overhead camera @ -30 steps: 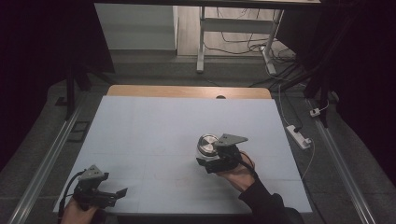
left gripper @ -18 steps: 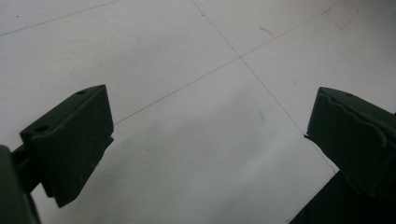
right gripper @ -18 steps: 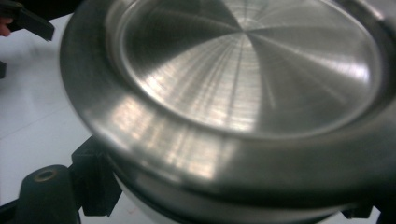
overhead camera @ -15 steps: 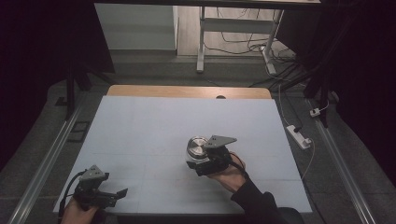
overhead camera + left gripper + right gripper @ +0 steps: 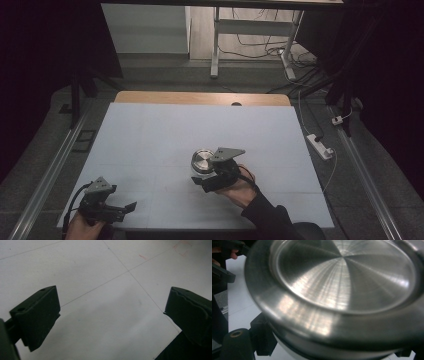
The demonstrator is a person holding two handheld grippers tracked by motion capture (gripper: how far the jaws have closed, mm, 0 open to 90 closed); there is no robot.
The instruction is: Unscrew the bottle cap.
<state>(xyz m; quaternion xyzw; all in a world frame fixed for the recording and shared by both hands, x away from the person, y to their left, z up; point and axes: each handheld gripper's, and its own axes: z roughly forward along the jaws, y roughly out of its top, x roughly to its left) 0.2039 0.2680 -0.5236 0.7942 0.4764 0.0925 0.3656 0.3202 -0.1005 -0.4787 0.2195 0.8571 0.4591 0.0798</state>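
A round steel dish (image 5: 201,161) hangs just above the middle of the white table top (image 5: 165,130), tilted with its shiny face toward the left. My right gripper (image 5: 199,176) is shut on its lower rim, and the hand behind it comes in from the bottom right. In the right gripper view the dish (image 5: 342,285) looms close above one black finger (image 5: 262,337). My left gripper (image 5: 125,210) rests at the near left corner of the table. Its jaws stand wide open (image 5: 112,315) over bare white surface, nothing between them.
A wooden strip (image 5: 200,98) borders the table's far edge. Metal rails (image 5: 50,175) run along both sides. A white power strip (image 5: 320,145) with its cable lies on the floor at the right. Desk legs (image 5: 215,45) and loose cables stand behind.
My right gripper has carried the steel dish to the left, across the middle of the table. The left gripper has stayed in place, still open.
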